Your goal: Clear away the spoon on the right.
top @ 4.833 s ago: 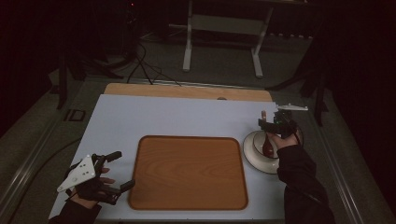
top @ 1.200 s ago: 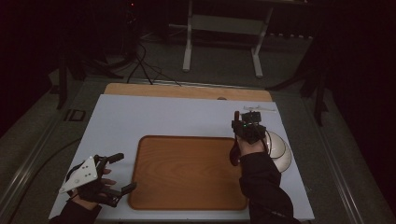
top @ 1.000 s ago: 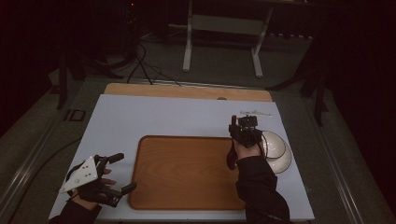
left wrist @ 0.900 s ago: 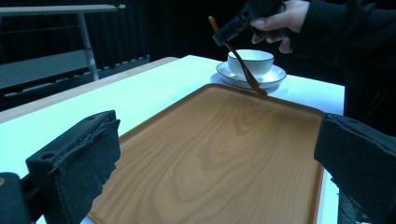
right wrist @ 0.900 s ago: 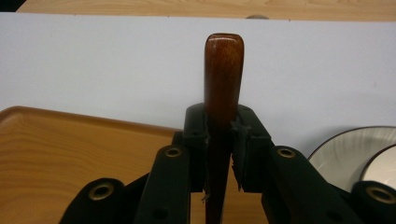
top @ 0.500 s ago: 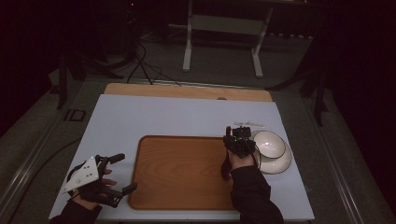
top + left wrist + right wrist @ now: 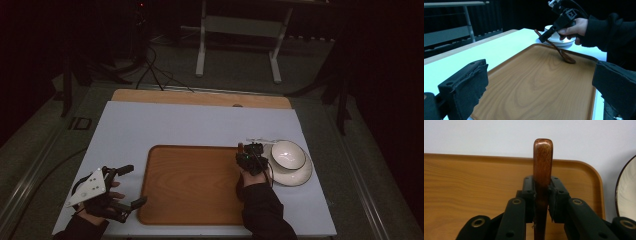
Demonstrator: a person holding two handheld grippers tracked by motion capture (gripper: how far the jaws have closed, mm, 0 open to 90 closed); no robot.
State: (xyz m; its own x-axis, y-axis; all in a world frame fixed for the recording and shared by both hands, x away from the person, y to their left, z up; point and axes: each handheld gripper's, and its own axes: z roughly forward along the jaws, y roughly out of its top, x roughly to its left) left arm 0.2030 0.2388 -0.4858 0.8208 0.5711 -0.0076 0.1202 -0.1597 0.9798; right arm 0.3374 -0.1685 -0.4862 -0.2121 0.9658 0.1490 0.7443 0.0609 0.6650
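Tongs on the left [image 7: 127,186] sat spread wide and empty near the bench's [image 7: 165,125] front left corner, held in the person's left hand [image 7: 100,202] just beside the left edge of the wooden tray [image 7: 192,182]; in the left gripper view their two padded jaws stood far apart with nothing between them. The tray itself lay in the middle of the white bench, its surface bare apart from what was arriving at its right side.

There, the right tongs [image 7: 543,37] were clamped on the handle of a dark wooden spoon [image 7: 560,51]. The right gripper view showed the handle [image 7: 543,162] pinched upright between the two jaws, its rounded end rising above them. From the left gripper view the spoon slanted downward, its bowl appearing to touch the tray floor near the right rim, while the handle was raised in the grip.

Further right, just off the tray, a white bowl [image 7: 288,154] stood on a white plate [image 7: 295,175] on the bench.

Judged from this, the spoon was carried onto the tray but not yet set free: lowering the handle flat and opening the jaws remained. The bowl and plate were off the tray; whether they were meant to follow cannot be told.
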